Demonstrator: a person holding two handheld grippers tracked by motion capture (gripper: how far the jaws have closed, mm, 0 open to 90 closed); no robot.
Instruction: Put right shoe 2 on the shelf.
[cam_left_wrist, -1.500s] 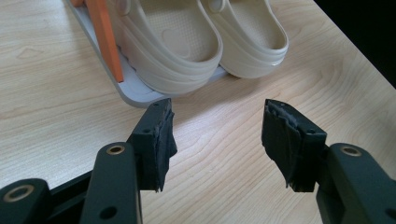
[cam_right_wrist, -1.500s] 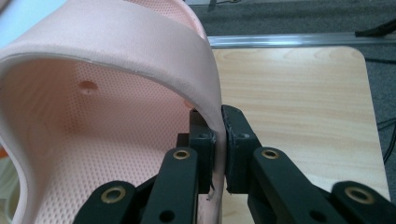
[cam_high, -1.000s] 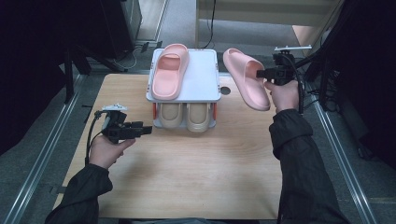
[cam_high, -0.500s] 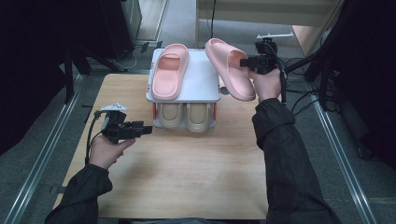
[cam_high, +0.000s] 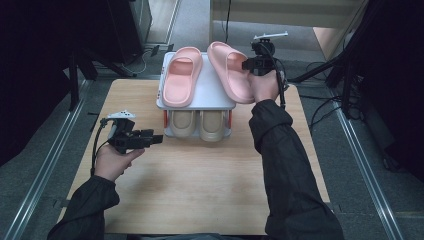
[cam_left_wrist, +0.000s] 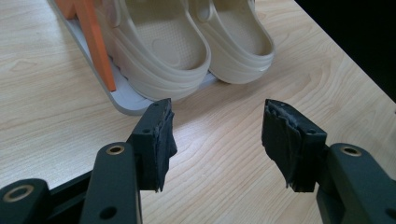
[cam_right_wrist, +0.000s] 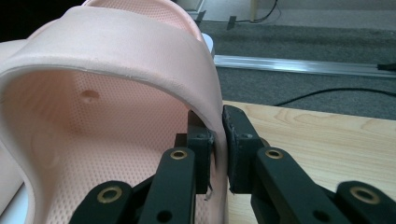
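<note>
My right gripper (cam_high: 248, 65) is shut on the side wall of a pink slipper (cam_high: 230, 70), at the edge of its strap. In the right gripper view the pads (cam_right_wrist: 233, 135) pinch that pink rim (cam_right_wrist: 116, 93). The slipper is over the right half of the white top shelf (cam_high: 210, 97) of a small shoe rack; whether it touches the shelf I cannot tell. A matching pink slipper (cam_high: 181, 75) lies on the shelf's left half. My left gripper (cam_high: 159, 138) is low over the table at the rack's front left, open (cam_left_wrist: 215, 112) and holding nothing.
Two beige slippers (cam_high: 182, 122) (cam_high: 214, 124) fill the lower shelf, seen close in the left gripper view (cam_left_wrist: 159, 46) beside an orange post (cam_left_wrist: 95, 42). The wooden table (cam_high: 210, 190) lies bare in front of the rack. Metal rails and cables run along both table sides.
My right gripper has carried the pink slipper leftward, from beside the rack's right edge to over the top shelf. The left gripper has stayed where it was.
</note>
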